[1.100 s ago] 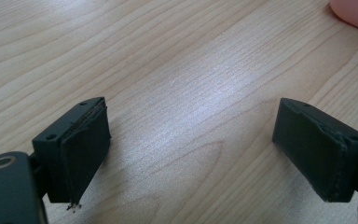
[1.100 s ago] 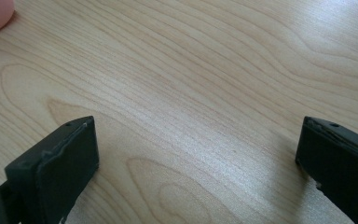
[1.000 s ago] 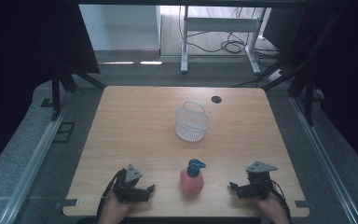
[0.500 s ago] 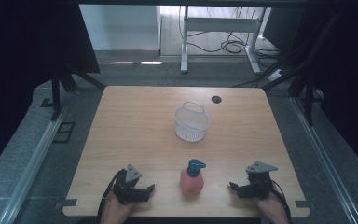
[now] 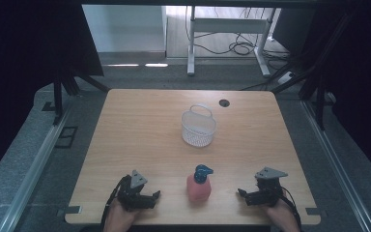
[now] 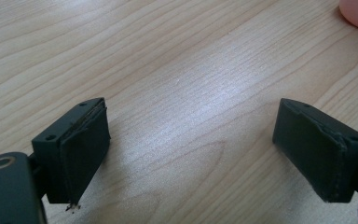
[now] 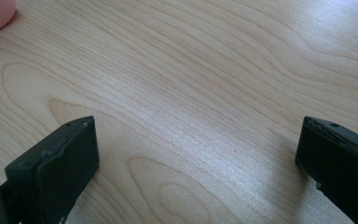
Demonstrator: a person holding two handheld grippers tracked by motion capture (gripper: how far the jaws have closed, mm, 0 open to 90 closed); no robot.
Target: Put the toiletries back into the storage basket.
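Take the bottle [image 5: 199, 183] as your landmark: it stands on the table [image 5: 140, 125] near the edge closest to you, about midway across. Your left gripper [image 5: 152, 198] rests to the bottle's left, your right gripper [image 5: 243, 194] to its right, both level with it and apart from it. The basket [image 5: 198, 126] sits behind the bottle, well apart. Farther behind, slightly right, lies the cable hole [image 5: 223, 103].

No apparent change since earlier.

We found a lab-type recording bay: a bare wooden table [image 5: 140, 130] inside dark curtains [image 5: 34, 43], floor rails [image 5: 38, 159], and loose cables [image 5: 232, 46] behind.
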